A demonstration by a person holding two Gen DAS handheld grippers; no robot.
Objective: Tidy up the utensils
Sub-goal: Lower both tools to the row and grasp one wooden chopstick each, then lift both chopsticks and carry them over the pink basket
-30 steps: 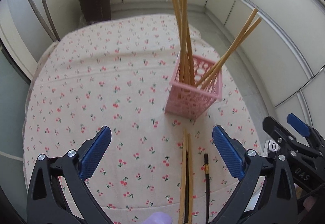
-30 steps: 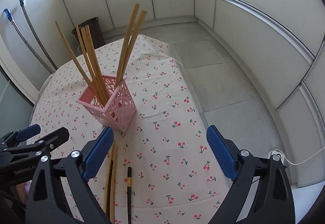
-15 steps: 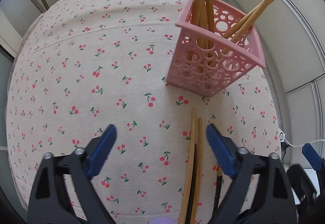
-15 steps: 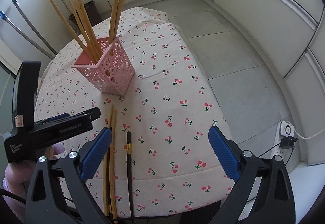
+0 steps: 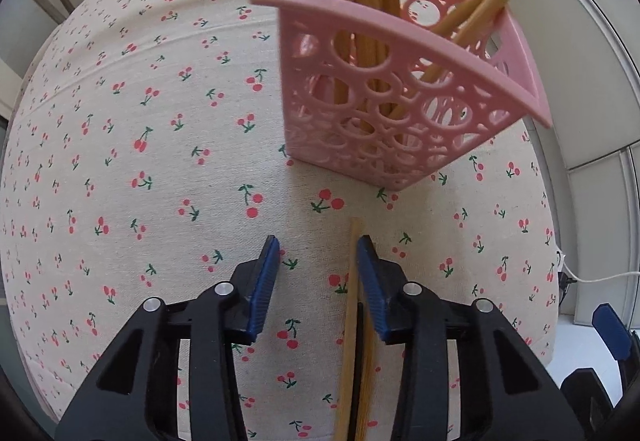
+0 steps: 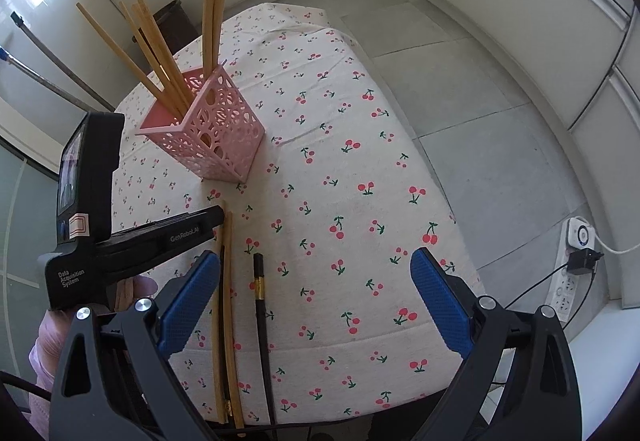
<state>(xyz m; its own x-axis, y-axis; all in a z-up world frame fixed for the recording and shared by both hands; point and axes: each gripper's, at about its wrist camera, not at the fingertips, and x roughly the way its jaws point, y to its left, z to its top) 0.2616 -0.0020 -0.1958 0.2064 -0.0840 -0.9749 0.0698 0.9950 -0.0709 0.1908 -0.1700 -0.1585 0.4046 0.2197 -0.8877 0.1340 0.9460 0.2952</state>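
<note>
A pink perforated holder stands on the cherry-print tablecloth with several wooden chopsticks upright in it. In front of it lie two wooden chopsticks side by side. My left gripper points steeply down over them. Its jaws are closing, with one wooden chopstick between them, close against the right pad and clear of the left pad. In the right wrist view the holder, the left gripper, the wooden pair and a black chopstick show. My right gripper hangs wide open above the black chopstick, holding nothing.
The table's near edge drops off just below the chopstick ends. A power strip with cables lies on the tiled floor to the right. A dark bin stands behind the table. A hand in a lilac sleeve holds the left gripper.
The left gripper has sunk toward the table and nearer the holder, and its jaws have narrowed around a wooden chopstick. The right gripper sank a little and stays wide open.
</note>
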